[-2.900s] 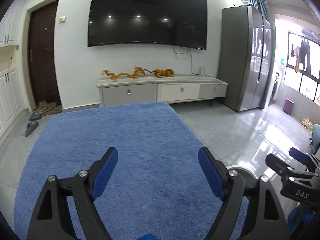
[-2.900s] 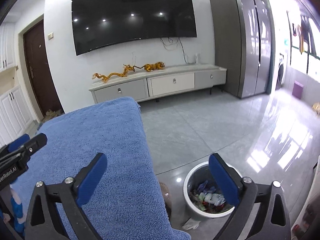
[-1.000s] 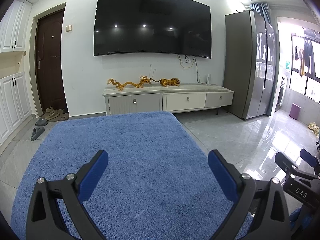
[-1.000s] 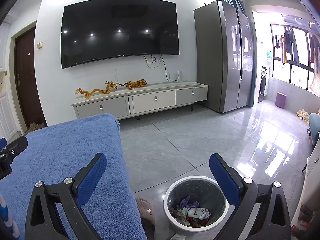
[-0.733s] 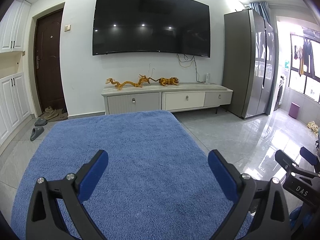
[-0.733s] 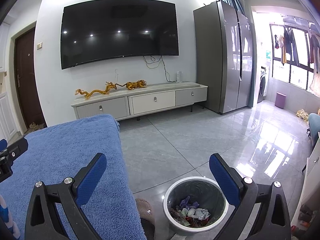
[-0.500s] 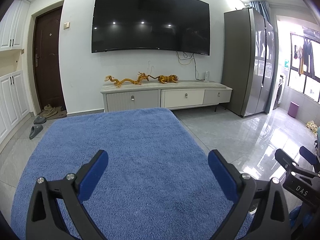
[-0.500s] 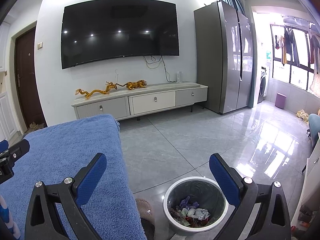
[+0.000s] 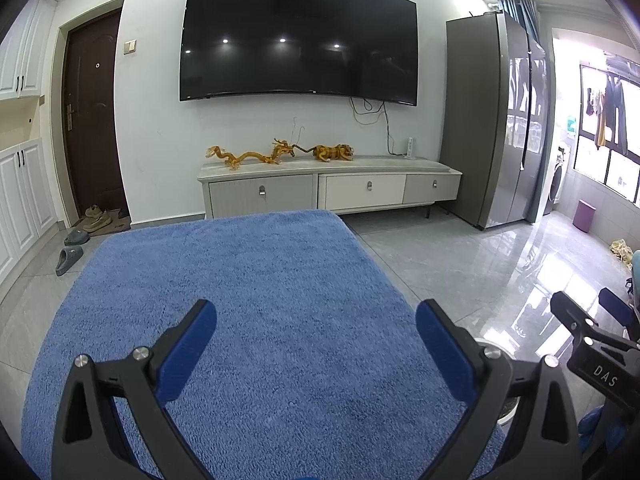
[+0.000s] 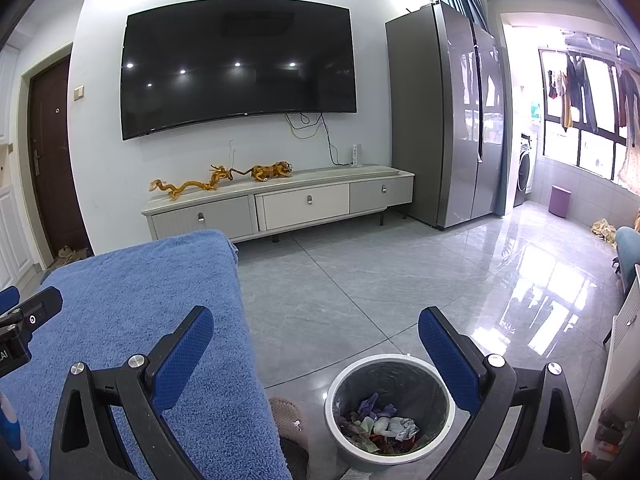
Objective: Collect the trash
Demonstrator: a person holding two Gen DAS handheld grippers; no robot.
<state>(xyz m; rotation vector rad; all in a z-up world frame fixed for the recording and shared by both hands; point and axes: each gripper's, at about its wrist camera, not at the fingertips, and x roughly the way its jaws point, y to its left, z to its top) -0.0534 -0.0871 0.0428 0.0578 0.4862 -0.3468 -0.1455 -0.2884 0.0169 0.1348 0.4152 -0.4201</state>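
Note:
A round grey bin with a white rim stands on the floor, lined with a dark bag and holding crumpled trash. My right gripper is open and empty, held above the bin and the edge of a blue towel-covered table. My left gripper is open and empty over the same blue table. The right gripper's side shows at the right of the left wrist view. No loose trash shows on the blue surface.
A brown slipper lies on the floor between table and bin. A TV cabinet stands against the far wall under a wall TV. A grey fridge stands at the right. Shoes lie by the door.
Both grippers rose and levelled since 2.9 s ago; the left jaws spread wider. In the last second the views barely shifted.

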